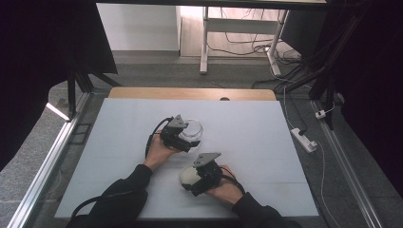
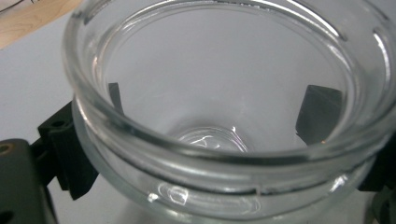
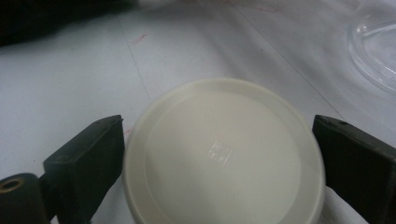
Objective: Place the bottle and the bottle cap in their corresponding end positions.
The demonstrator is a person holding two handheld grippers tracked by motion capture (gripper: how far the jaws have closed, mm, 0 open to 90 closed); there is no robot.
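A clear glass jar [image 1: 192, 130] sits left of the table's middle, with my left gripper [image 1: 185, 138] shut on it from the near side. In the left gripper view the jar's open mouth [image 2: 224, 158] faces the camera, and the black fingers [image 2: 65, 154] press its sides, one of them seen through the glass. A round cream lid [image 1: 188, 175] lies nearer the front edge, held by my right gripper [image 1: 192, 180]. In the right gripper view the lid [image 3: 224, 154] sits between both black fingers [image 3: 88, 158], touching each. The jar's rim [image 3: 373, 51] shows at the upper right.
The white table top [image 1: 256, 123] has a wooden strip [image 1: 190, 93] along its far edge. A power strip [image 1: 304, 139] and cables lie on the floor at the right. A metal rail [image 1: 52, 152] runs along the left side. White desk legs [image 1: 204, 42] stand beyond.
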